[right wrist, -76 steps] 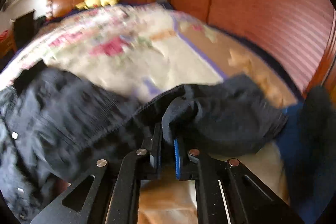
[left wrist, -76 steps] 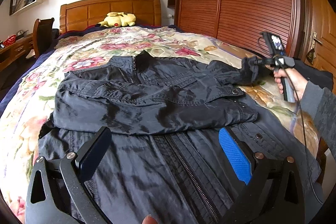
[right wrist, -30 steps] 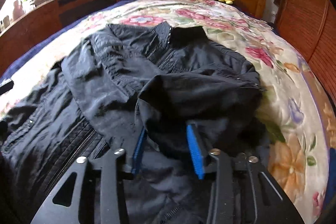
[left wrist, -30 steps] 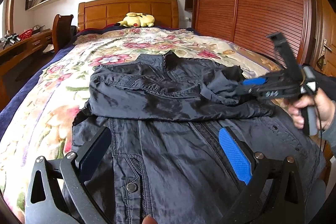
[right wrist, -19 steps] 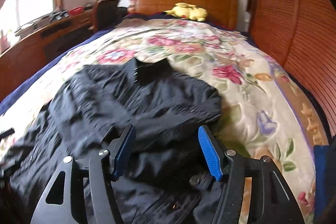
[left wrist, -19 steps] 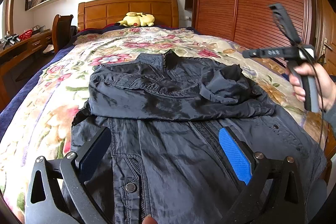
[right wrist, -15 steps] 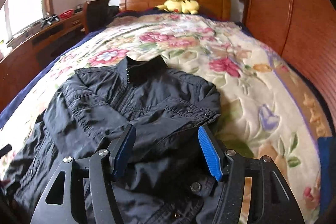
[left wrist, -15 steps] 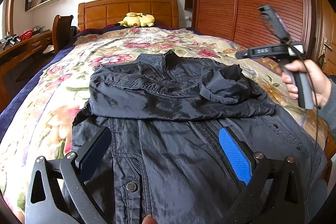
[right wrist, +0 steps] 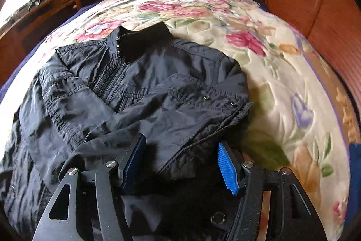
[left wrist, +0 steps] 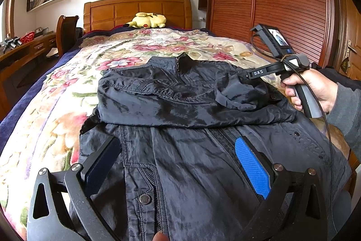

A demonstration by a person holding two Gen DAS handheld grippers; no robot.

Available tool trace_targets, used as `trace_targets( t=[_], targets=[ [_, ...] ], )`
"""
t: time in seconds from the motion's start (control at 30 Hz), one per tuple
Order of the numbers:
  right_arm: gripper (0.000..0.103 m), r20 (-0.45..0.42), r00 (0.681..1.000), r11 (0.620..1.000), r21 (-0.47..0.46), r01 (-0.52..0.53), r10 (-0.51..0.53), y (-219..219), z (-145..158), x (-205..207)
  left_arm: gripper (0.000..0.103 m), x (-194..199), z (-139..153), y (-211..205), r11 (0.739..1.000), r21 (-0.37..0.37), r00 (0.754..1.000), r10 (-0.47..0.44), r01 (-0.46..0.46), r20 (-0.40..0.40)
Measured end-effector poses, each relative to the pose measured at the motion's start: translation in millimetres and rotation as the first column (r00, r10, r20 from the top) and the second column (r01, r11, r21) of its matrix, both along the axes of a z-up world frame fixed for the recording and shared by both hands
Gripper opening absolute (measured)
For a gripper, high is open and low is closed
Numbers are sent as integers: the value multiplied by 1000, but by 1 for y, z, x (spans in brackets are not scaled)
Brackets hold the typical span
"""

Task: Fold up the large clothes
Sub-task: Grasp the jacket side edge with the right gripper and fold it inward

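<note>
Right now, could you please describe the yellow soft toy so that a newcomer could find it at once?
Start at the bed's wooden headboard. The yellow plush toy lies at its foot, beyond the flowered bedspread and the dark jacket. It alone is bright yellow, with a red cheek spot.

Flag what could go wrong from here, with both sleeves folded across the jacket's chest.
1. The dark shiny nylon jacket looks slippery; the bunched right sleeve cuff may slide off during the next fold.
2. The hem near the open left gripper hangs at the floral quilt's edge and could drag the jacket down.
3. The open right gripper could snag the sleeve beneath it.
</note>
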State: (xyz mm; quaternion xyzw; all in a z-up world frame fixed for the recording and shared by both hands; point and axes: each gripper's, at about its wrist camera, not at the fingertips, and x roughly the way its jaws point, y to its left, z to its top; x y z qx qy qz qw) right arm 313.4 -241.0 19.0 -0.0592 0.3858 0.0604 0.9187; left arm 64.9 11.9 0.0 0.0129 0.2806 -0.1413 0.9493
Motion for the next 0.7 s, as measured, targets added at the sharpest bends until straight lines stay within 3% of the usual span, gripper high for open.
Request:
trace_targets(
  t=[0.03, 0.07, 0.1, 0.17, 0.4, 0.57, 0.7],
  targets=[
    [36, 10, 1000, 999, -44, -19, 20, 8, 2, 1, 102, 0, 0, 0, 1000, 1, 1000, -1, 1, 1],
    [31, 14, 999, 996, -74, -39, 41, 13, 1, 1, 102, 0, 1, 2, 1000, 0, 1000, -1, 1, 2],
    [17, 15, 997, 992, -101, -76, 78, 22, 1, 0, 102, 0, 1, 1, 1000, 0, 1000, -1, 1, 3],
    [15, 30, 991, 980, -154, -126, 133, 38, 3, -6, 102, 0, 1, 1, 1000, 7, 1000, -5, 5, 4],
    [13, 158, 946, 956, -134, -262, 282, 76, 45, -35, 102, 0, 4, 10, 1000, 0, 1000, 18, -18, 16],
    [13, 255, 884, 920, -107, -378, 393, 98, 78, -64, 102, 0, 7, 21, 999, -16, 999, 36, -35, 22],
    [13, 279, 833, 878, -103, -468, 477, 116, 88, -90, 102, 1, 8, 31, 998, -46, 999, 39, -39, 14]
  ],
)
